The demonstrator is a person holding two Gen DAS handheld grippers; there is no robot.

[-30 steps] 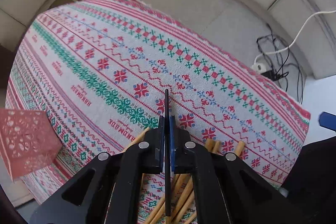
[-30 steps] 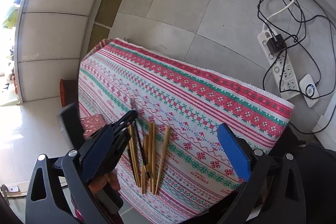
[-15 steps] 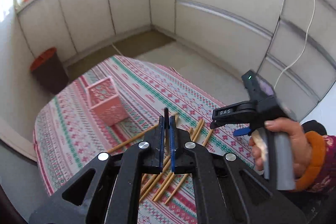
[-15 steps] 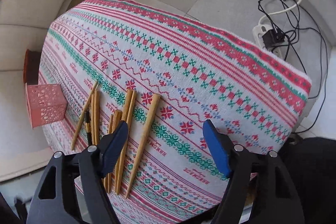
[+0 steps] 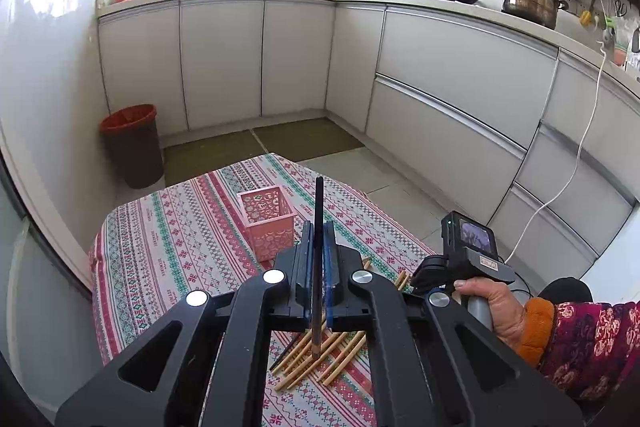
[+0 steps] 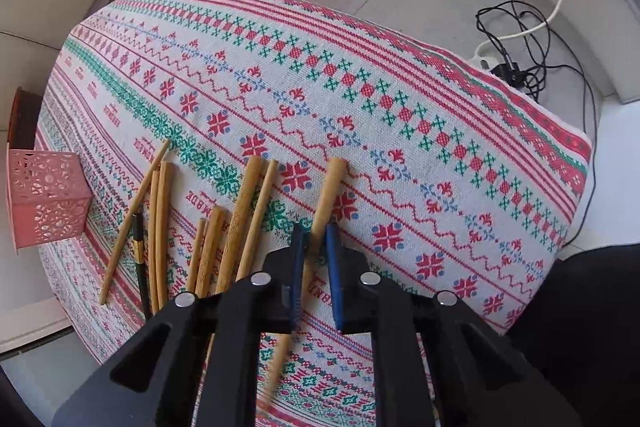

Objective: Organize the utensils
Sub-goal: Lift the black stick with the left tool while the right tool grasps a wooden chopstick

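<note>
Patterned tablecloth (image 6: 400,75) underfoot, kitchen cabinets beyond. Nearest, left gripper (image 5: 318,267) clamped tight on a dark chopstick (image 5: 319,211), held upright above the table. Right gripper (image 6: 316,247) down low, jaws part-open, straddling a wooden chopstick (image 6: 328,195) lying flat, not yet pinched. Further left, more wooden chopsticks (image 6: 236,223) scattered side by side; beyond them, pink basket (image 6: 46,203) standing empty-looking near the cloth edge. Risk, likely: closing off-centre, rolling that round stick away or dragging a neighbour along. Woven lettering on cloth, seemingly "HANDMADE", only partly legible.
</note>
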